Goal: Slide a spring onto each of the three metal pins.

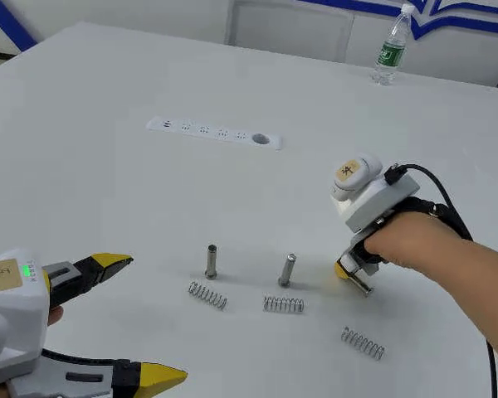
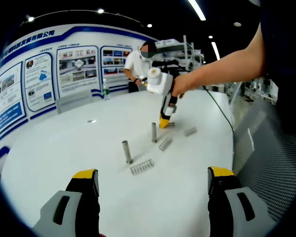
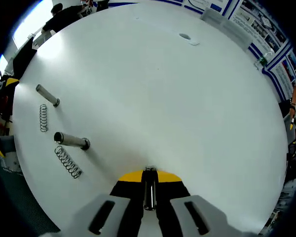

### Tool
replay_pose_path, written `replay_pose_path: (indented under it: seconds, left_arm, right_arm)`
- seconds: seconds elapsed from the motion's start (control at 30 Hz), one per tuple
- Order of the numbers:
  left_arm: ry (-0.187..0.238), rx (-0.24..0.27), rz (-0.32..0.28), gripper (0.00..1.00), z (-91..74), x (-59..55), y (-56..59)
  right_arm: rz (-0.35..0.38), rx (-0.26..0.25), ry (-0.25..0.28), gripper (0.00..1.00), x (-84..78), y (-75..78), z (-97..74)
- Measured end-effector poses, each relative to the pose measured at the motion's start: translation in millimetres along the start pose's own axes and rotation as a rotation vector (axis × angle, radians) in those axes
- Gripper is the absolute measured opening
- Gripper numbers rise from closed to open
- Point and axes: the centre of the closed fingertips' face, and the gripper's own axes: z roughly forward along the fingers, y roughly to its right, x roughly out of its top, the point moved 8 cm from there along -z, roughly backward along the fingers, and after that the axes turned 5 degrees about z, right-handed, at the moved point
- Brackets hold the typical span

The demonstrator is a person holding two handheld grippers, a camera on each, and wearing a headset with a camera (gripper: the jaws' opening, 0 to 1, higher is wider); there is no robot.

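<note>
Two metal pins stand upright on the white table, one to the left (image 1: 211, 260) and one to the right (image 1: 288, 269). A third pin (image 1: 361, 284) is clamped in my right gripper (image 1: 349, 269), which is shut on it with its tip down at the table; the same pin (image 3: 148, 190) lies between the shut jaws. Three springs lie flat: the left spring (image 1: 207, 295), the middle spring (image 1: 283, 304) and the right spring (image 1: 363, 342). My left gripper (image 1: 141, 319) is held open near the table's front left, short of the left pin (image 2: 127, 150), with nothing between its jaws.
A white power strip (image 1: 213, 132) lies farther back on the table. A water bottle (image 1: 391, 46) stands at the far right edge. A black cable (image 1: 448, 199) trails from the right gripper. A person (image 2: 135, 66) stands beyond the table by the wall displays.
</note>
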Motion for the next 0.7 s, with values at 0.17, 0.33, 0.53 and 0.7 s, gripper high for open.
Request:
replay_pose_path:
  seconds: [0.17,0.33,0.53,0.7]
  left_arm:
    - [0.016,0.009,0.007,0.92,-0.3,5.2,-2.5]
    - [0.029,0.014,0.024,0.92,-3.9,11.1,-4.8]
    - [0.030,0.022,0.030,0.92,-5.9,12.5,-7.0]
    - [0.033,0.022,0.036,0.91,-5.3,14.2,-6.7]
  right_arm:
    - [0.005,0.011,0.071,0.09,-6.7,2.6,-0.9]
    - [0.029,0.016,0.107,0.08,-16.5,0.5,-4.4]
    - [0.040,0.038,0.172,0.09,-18.7,-2.7,-21.2]
    - [0.063,0.042,0.221,0.09,-26.7,-1.1,-34.8]
